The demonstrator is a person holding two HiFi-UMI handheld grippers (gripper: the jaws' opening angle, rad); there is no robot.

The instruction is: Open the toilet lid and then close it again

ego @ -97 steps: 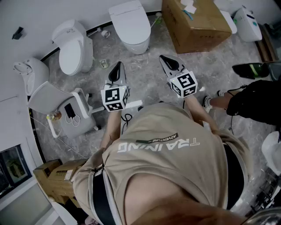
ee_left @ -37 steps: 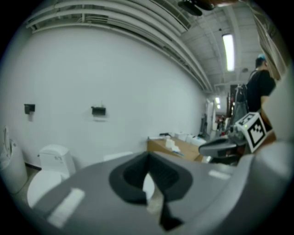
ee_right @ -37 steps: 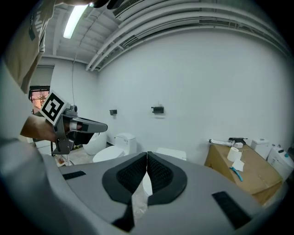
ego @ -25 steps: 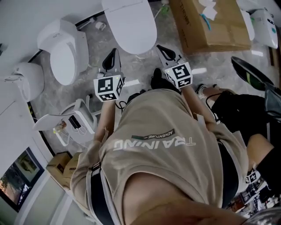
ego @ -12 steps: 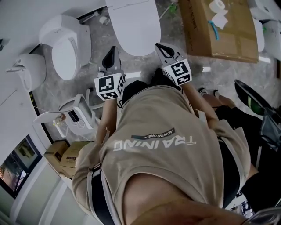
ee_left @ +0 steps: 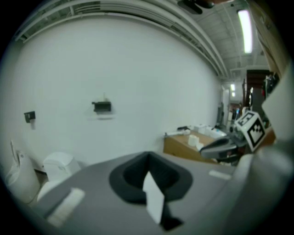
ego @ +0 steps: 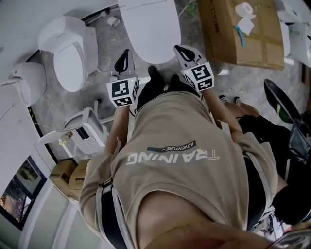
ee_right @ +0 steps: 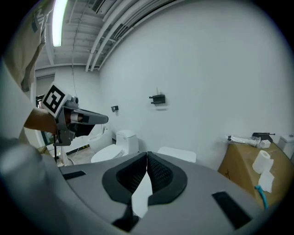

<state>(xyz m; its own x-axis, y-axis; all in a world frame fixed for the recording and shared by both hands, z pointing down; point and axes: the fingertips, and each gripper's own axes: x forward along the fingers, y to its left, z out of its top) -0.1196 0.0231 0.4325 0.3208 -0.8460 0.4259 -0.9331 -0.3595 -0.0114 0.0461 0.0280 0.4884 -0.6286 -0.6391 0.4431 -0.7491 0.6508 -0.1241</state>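
— Where is the toilet lid (ego: pixel 149 26)?

— It lies flat on its toilet, at the top middle of the head view. The person's black shoes (ego: pixel 154 80) are right in front of it.

— And the two grippers?

— The left gripper (ego: pixel 126 54) points forward just beside the lid's front left edge. The right gripper (ego: pixel 181 49) sits just beside the front right edge. From above I cannot tell whether either one touches the lid.

— How are the arms held?

— The person bends over, with the tan T-shirt (ego: pixel 175 160) filling the lower frame. Both bare forearms reach ahead from under it, nearly parallel, one on each side of the shoes. The marker cubes (ego: pixel 121 92) sit just behind the jaws. Both gripper views look out level at the white wall (ee_right: pixel 206 69), so the grippers lie roughly horizontal, not tipped down.

— What about the jaws?

— In the left gripper view the dark pads meet at their tips with nothing clamped between them. The right gripper view shows the same: pads together and empty.

— What stands nearby?

— A second toilet (ego: pixel 68 51) stands to the left. A cardboard box (ego: pixel 243 39) stands to the right, with a paper roll (ego: pixel 245 8) on top of it.
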